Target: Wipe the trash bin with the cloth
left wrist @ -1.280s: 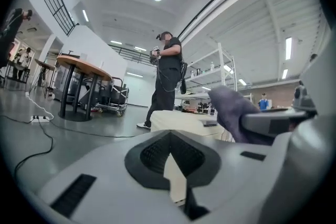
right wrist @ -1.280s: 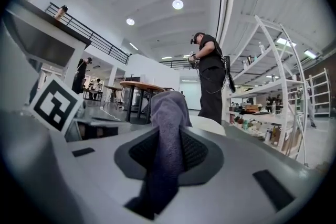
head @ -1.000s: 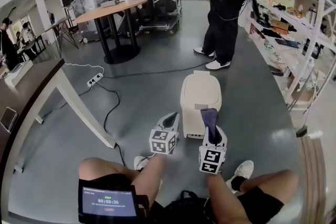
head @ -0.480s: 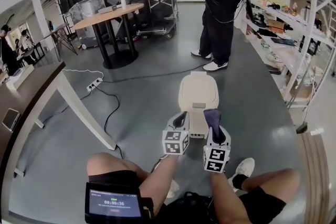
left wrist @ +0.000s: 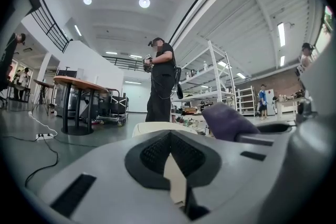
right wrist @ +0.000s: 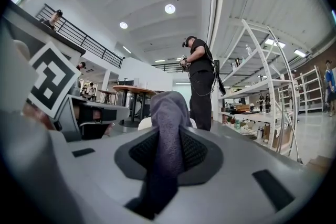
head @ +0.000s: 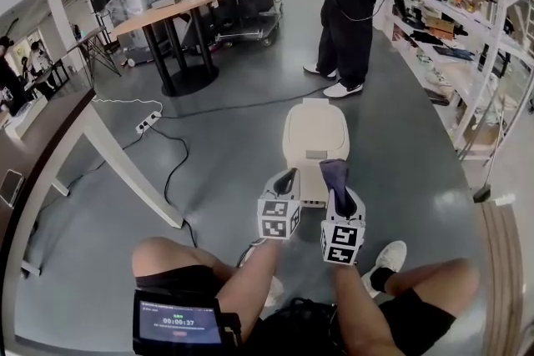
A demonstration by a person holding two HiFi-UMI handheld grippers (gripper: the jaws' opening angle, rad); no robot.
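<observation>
The cream trash bin point(head: 315, 137) stands lid-shut on the grey floor point(head: 225, 137), just ahead of both grippers; only the head view shows it whole. The purple cloth point(right wrist: 168, 113) is pinched between the right gripper's point(right wrist: 170, 136) pads and hides most of the bin there. In the left gripper view, the left gripper's point(left wrist: 169, 136) jaws meet at their tips, holding nothing. A standing person point(head: 346, 4) is beyond the bin.
</observation>
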